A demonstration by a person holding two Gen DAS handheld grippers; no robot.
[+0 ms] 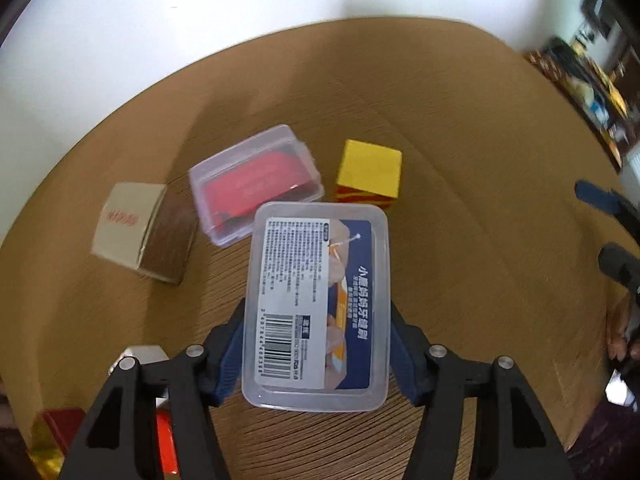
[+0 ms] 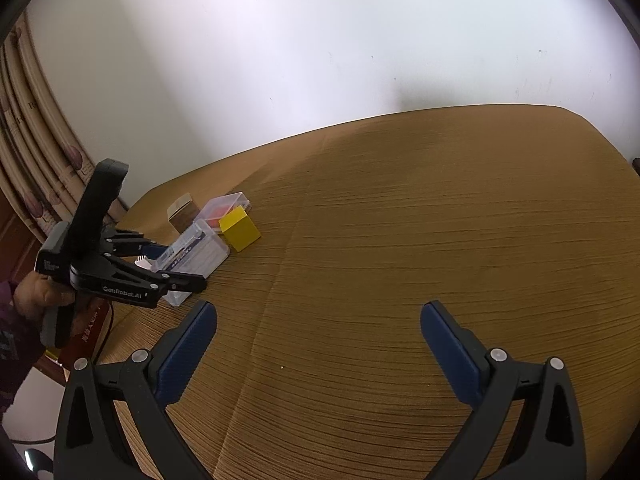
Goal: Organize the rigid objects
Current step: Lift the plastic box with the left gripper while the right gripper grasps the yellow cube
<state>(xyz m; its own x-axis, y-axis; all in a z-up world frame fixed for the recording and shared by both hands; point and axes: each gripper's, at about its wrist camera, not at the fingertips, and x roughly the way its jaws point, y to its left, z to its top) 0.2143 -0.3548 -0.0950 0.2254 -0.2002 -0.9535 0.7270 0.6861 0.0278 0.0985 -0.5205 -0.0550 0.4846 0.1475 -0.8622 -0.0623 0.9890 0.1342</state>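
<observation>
While my left gripper [image 1: 316, 344] jaws clamp the clear labelled box [image 1: 318, 304], yellow cube [image 1: 370, 168] at 12 o'clock, my right gripper [image 2: 318, 344] jaws wide, empty, over the bench [image 2: 400, 220].

On the worktop [image 1: 460, 152], a labelled plastic box [image 1: 316, 304] lies nearest, with a lidded case [image 1: 256, 184] behind it, a cardboard box [image 1: 140, 232] to the left and a cube [image 1: 370, 170] behind-right.
</observation>
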